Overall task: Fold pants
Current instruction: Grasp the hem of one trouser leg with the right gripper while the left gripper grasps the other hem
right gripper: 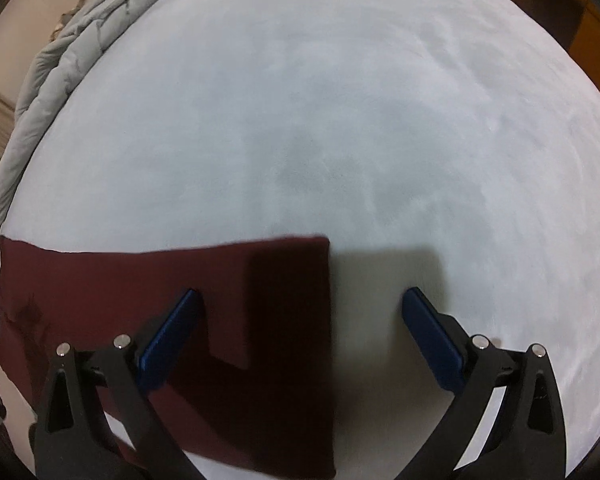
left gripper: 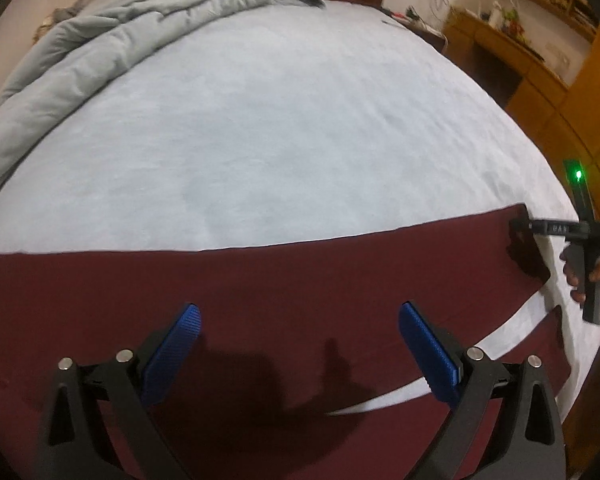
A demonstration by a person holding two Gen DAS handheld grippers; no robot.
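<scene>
While the maroon pants (left gripper: 260,280) lie spread flat across the bed sheet (left gripper: 280,140), the left gripper (left gripper: 300,340) hovers over them, blue fingers (left gripper: 186,334) wide apart, holding nothing, likely lining up a grasp. In the right wrist view, the right gripper (right gripper: 300,320) straddles the pants' end hem (right gripper: 328,320), likewise spread and empty.

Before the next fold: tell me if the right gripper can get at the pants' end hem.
Probably yes: the right gripper is open, straddling the maroon pants' end hem on the bedsheet, with nothing between.
</scene>
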